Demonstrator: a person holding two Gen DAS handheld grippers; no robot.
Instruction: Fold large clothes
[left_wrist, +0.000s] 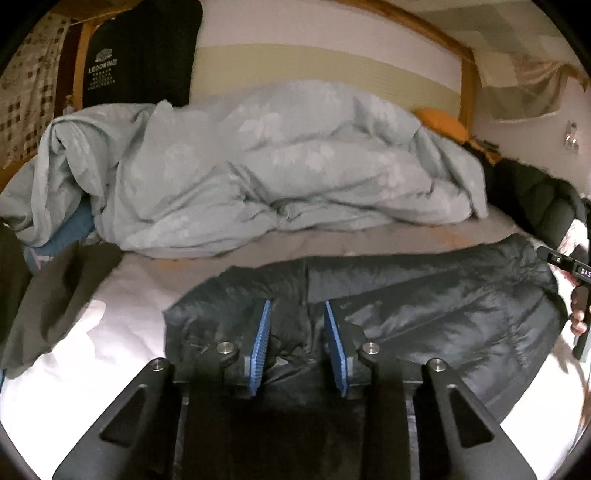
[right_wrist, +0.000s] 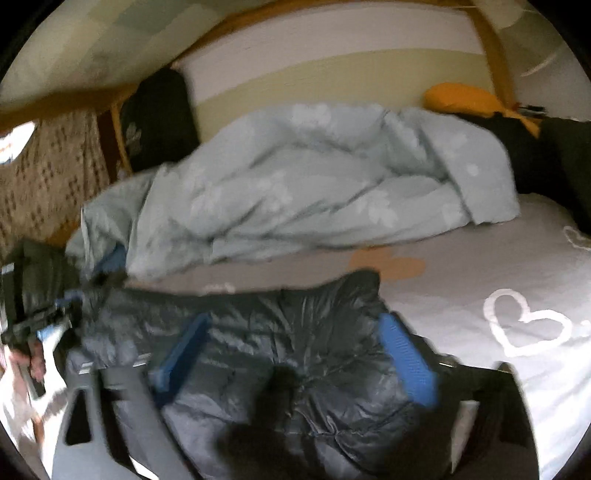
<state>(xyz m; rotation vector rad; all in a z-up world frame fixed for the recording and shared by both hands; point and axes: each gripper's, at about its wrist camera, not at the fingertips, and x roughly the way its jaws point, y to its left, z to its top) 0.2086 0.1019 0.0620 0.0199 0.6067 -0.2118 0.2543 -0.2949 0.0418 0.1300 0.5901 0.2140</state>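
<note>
A dark shiny puffer jacket (left_wrist: 424, 314) lies spread across the near part of the bed, and it also fills the lower middle of the right wrist view (right_wrist: 295, 387). My left gripper (left_wrist: 297, 308) sits on its left part with the blue pads drawn close. A bunched fold of the jacket is caught between them. My right gripper (right_wrist: 295, 325) stands wide over the jacket's right part, its blue pads (right_wrist: 406, 362) far apart and the quilted fabric lying between them. That view is blurred. Each gripper shows at the edge of the other's view, held by a hand (left_wrist: 578, 317).
A crumpled pale blue duvet (left_wrist: 258, 170) runs along the back of the bed. The grey sheet (right_wrist: 480, 266) has heart prints. A dark green garment (left_wrist: 48, 295) lies at the left, another black puffer (left_wrist: 543, 199) at the right, and an orange pillow (right_wrist: 461, 96) by the wooden frame.
</note>
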